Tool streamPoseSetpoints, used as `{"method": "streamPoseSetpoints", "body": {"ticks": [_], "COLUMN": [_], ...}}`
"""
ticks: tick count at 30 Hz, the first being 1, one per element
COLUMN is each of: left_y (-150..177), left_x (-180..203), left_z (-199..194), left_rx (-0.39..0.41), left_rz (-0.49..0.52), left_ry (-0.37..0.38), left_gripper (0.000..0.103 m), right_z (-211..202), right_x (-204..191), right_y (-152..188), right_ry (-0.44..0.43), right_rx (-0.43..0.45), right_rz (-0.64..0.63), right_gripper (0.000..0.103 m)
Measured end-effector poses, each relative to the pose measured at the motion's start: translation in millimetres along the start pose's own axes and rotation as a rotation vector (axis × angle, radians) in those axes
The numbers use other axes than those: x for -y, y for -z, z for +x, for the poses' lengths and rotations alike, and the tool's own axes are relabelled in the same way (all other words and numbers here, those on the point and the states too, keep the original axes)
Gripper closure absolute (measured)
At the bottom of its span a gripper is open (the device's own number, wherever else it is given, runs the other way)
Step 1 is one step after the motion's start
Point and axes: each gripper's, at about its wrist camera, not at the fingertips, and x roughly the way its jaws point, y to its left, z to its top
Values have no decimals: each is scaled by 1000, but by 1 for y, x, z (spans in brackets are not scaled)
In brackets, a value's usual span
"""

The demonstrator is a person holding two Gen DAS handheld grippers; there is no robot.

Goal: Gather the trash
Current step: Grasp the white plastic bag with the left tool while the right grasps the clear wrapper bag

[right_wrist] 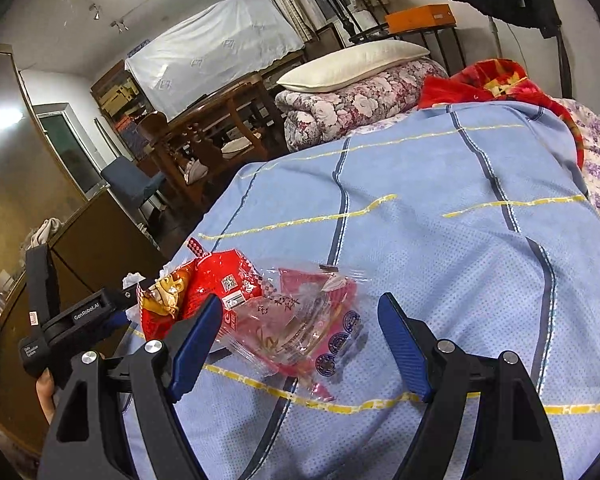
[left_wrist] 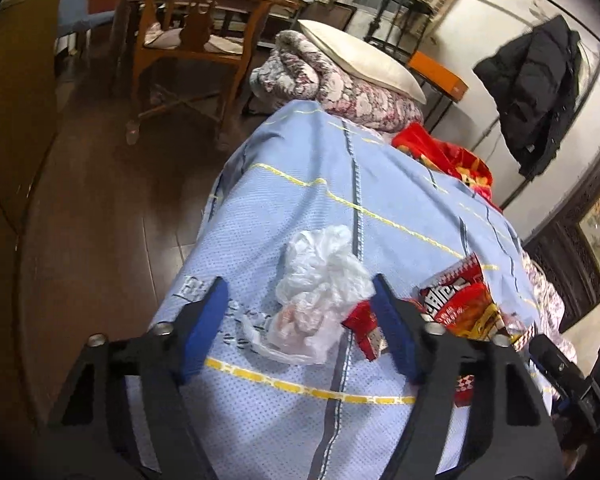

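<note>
- The left tool (left_wrist: pixel 298 300) hangs over the near end of the bed (left_wrist: pixel 380 184), its blue fingers (left_wrist: pixel 206 328) apart with the crumpled white plastic bag (left_wrist: pixel 320 280) lying between them; the pads do not appear to press on it yet, though the right-hand pad sits just against the bag's edge.
- The right tool (right_wrist: pixel 300 320) also stands apart, its fingers either side of a clear cellophane wrapper (right_wrist: pixel 304 320) with red print, not gripping it.
- The trash lies together on the blue checked blanket (right_wrist: pixel 440 240): the white bag, the clear wrapper and a red snack packet (right_wrist: pixel 204 280), the packet touching both neighbours.
- To do this step well, the left tool likely needs to sink a little so the pads bite the bag's bulk rather than a loose flap, and to close on plastic only, not a fold of blanket.
- A small red wrapper (left_wrist: pixel 362 332) touches the bag by the right-hand pad; it may get pinched along with it.
- The bed edge falls away to the dark wooden floor (left_wrist: pixel 100 220) on the left tool's side, so a slipped bag could slide off.
- The two tools work close together; lifting straight up offers the freest room.
- The far blanket is open, with a folded quilt (right_wrist: pixel 352 108) and pillow (right_wrist: pixel 352 66) well apart.
</note>
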Motion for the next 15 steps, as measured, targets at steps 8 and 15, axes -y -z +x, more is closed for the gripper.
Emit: {"method": "streamPoseSetpoints", "body": {"ticks": [8, 15], "left_y": [0, -1], "left_x": [8, -9], "left_z": [1, -9], "left_rx": [18, 53], "left_rz": [35, -48], "left_ry": [22, 103], "left_gripper": [70, 70], "right_z": [2, 4], "right_x": [2, 5], "right_y": [-2, -2], "right_ry": [2, -9], "right_rx": [-10, -22], "right_rz": [11, 16], "right_gripper": [29, 29]}}
